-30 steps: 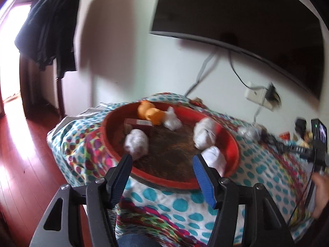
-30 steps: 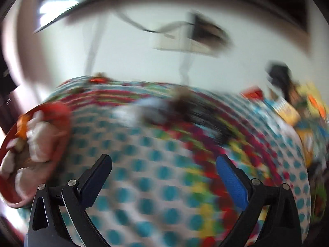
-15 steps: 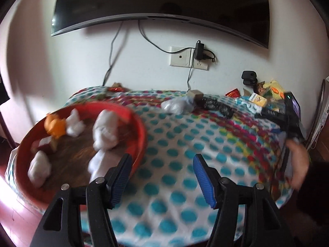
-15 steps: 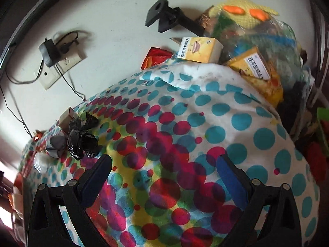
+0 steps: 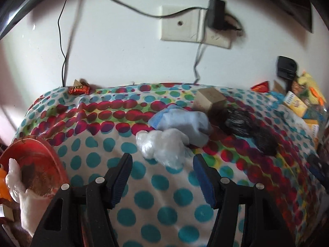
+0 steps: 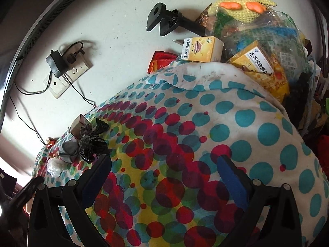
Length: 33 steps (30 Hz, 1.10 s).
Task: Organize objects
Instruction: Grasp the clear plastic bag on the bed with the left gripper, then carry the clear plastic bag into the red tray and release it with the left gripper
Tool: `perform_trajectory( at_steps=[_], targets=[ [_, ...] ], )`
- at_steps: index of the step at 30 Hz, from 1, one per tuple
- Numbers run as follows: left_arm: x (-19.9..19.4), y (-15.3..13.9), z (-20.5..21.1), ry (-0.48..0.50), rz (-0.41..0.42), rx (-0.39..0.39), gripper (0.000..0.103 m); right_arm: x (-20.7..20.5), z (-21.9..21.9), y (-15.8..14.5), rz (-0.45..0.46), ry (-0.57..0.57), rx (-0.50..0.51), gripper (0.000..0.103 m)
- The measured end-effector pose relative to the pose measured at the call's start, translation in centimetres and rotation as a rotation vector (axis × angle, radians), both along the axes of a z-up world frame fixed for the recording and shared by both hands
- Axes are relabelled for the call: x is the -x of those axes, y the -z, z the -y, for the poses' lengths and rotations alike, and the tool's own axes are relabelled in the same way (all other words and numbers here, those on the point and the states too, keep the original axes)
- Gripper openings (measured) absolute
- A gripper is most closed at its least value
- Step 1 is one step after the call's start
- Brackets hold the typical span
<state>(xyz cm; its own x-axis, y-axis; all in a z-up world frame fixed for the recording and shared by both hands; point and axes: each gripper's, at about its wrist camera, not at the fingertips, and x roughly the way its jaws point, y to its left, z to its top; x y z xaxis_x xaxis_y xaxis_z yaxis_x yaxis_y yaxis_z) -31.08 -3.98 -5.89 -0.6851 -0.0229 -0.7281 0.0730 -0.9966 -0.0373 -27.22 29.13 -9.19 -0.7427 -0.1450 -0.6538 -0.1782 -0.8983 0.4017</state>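
A crumpled clear plastic wad lies on the dotted tablecloth just beyond my left gripper, which is open and empty. Behind the wad lie a pale blue bundle, a small brown box and a black crumpled bag. The red tray with white wads sits at the far left. My right gripper hangs open over bare cloth. In its view the black bag, the grey-blue bundle, the clear wad and the brown box lie far to the left.
A red candy wrapper lies by the wall. Yellow medicine boxes, a bagged pile with a yellow knitted toy and a black clamp mount crowd the table's right end. A wall socket with a charger hangs above.
The left gripper swept right from over the red tray to the clear wad, and the tray slid to the left edge. The right view rolled early on, then held still.
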Motion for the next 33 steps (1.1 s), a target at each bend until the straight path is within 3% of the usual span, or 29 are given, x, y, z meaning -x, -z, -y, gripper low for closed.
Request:
perform_trajectory(
  at_steps=[2, 4, 8, 10, 12, 19, 25, 29, 33],
  targets=[
    [2.0, 0.8, 0.2, -0.023, 0.038, -0.05, 0.063, 0.0, 0.2, -0.1, -0.007, -0.012, -0.003, 0.102],
    [4.1, 2.0, 0.2, -0.062, 0.114, -0.023, 0.063, 0.1, 0.5, -0.2, -0.013, -0.029, -0.006, 0.102],
    [5.4, 2.9, -0.1, -0.073, 0.127, -0.005, 0.063, 0.2, 0.7, -0.3, -0.014, -0.033, -0.009, 0.102],
    [5.4, 3.0, -0.3, -0.076, 0.127, 0.001, 0.045, 0.2, 0.7, -0.2, -0.012, -0.03, -0.014, 0.103],
    [5.0, 2.6, -0.7, -0.048, 0.112, -0.025, 0.044, 0.2, 0.8, -0.3, -0.012, -0.03, -0.013, 0.103],
    [1.0, -2.2, -4.0, 0.034, -0.015, -0.005, 0.043, 0.2, 0.8, -0.3, -0.012, -0.029, -0.013, 0.103],
    [-4.6, -7.1, -5.3, 0.06, -0.103, -0.005, 0.043, 0.3, 0.8, -0.2, -0.002, -0.028, -0.01, 0.103],
    [-8.2, -8.9, -3.0, 0.032, -0.14, -0.027, 0.043, 0.3, 0.8, -0.1, -0.001, -0.031, -0.01, 0.103],
    [-11.1, -9.6, 2.1, -0.042, -0.133, -0.044, 0.043, 0.3, 0.8, 0.0, 0.002, -0.03, -0.01, 0.103]
  ],
)
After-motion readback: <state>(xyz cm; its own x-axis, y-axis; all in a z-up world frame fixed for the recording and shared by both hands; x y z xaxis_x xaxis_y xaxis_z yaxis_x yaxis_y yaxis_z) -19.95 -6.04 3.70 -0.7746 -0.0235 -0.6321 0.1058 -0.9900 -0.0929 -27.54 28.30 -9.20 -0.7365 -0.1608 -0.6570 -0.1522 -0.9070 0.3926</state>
